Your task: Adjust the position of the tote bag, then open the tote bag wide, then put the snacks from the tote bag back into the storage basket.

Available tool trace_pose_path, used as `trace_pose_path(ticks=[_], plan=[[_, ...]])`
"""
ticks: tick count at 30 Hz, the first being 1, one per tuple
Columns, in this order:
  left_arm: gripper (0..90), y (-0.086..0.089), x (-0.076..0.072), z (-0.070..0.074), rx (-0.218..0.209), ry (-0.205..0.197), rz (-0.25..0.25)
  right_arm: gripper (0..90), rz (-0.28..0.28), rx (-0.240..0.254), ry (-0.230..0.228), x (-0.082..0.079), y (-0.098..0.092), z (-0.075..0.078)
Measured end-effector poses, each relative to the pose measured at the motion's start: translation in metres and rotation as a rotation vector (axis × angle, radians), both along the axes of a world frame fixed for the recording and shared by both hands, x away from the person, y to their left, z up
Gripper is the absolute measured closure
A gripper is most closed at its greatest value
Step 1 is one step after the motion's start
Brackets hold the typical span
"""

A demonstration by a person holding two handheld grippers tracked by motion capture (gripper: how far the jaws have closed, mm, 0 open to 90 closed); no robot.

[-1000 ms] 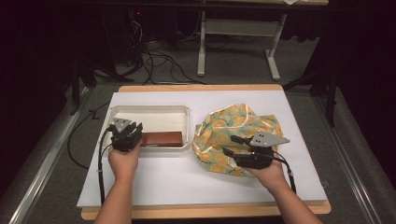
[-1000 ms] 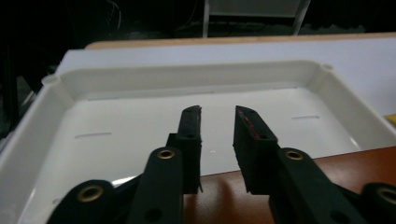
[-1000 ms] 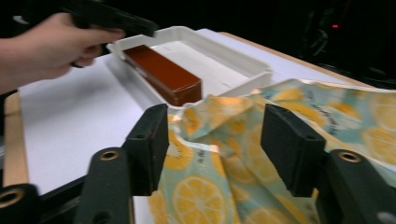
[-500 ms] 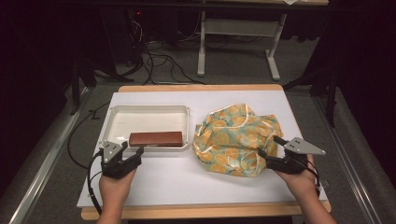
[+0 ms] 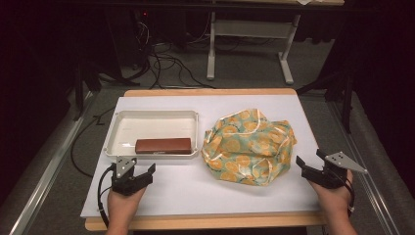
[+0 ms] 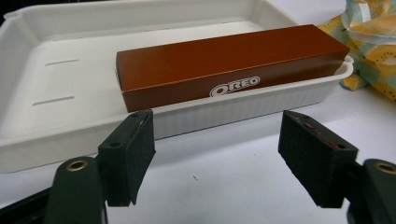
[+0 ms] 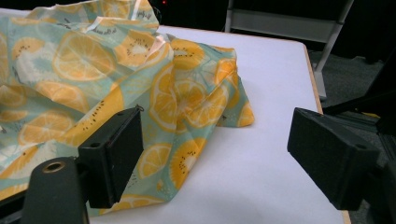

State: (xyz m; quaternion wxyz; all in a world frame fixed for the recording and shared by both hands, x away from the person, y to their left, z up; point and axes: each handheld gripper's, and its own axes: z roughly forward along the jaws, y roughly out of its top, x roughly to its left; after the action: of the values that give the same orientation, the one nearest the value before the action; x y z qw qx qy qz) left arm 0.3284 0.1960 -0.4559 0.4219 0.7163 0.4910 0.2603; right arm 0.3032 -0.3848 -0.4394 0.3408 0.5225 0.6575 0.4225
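Note:
A brown Oreo box (image 5: 163,145) lies along the near side of a white tray (image 5: 156,118); it shows just beyond my jaws as the box (image 6: 229,65) in the tray (image 6: 56,93). My left gripper (image 5: 133,170) rests on the table in front of the tray, apart from it. Its jaws have just been opening, and the left gripper (image 6: 215,144) has nothing between them. A crumpled lemon-print bag (image 5: 249,145) lies right of the tray. My right gripper (image 5: 310,157) sits off the bag's right side. Its jaws too have just been opening, with the right gripper (image 7: 215,140) open beside the bag (image 7: 93,70).
A white mat (image 5: 215,196) covers the wooden table (image 5: 205,223). The table's right edge (image 7: 313,79) is close to my right gripper. Beyond the far edge stand a desk frame (image 5: 244,44) and cables (image 5: 166,63) on the floor.
Both grippers drew back toward the near edge. The left one left the box in the tray and opened. The right one moved off the bag to its right and opened.

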Motion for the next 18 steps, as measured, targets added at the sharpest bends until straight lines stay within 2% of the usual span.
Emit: trace_pose_path(ticks=[3, 5, 8, 12, 14, 18], plan=[[28.1, -0.0017, -0.0016, -0.0007, 0.020, -0.014, -0.012, 19.5, -0.004, 0.000, -0.010, -0.0005, 0.0009, 0.0003], [28.1, -0.0016, -0.0001, -0.0007, 0.016, -0.004, -0.022, 19.5, 0.004, -0.003, -0.004, 0.0007, 0.0022, -0.0002], [28.0, -0.0013, -0.0006, 0.0017, 0.012, -0.022, -0.024, 19.5, 0.014, -0.007, 0.002, 0.0023, 0.0043, -0.0014], [28.1, -0.0017, -0.0014, 0.0017, 0.003, -0.020, -0.024, 19.5, 0.023, -0.020, 0.007, -0.0002, 0.0061, -0.0034], [28.1, -0.0019, -0.0010, 0.0006, 0.003, -0.015, -0.026, 19.6, 0.017, -0.005, 0.004, -0.0002, 0.0050, -0.0027], [28.0, -0.0022, -0.0020, 0.0009, 0.008, -0.015, -0.028, 19.6, 0.022, -0.006, 0.001, 0.0003, 0.0035, -0.0025]])
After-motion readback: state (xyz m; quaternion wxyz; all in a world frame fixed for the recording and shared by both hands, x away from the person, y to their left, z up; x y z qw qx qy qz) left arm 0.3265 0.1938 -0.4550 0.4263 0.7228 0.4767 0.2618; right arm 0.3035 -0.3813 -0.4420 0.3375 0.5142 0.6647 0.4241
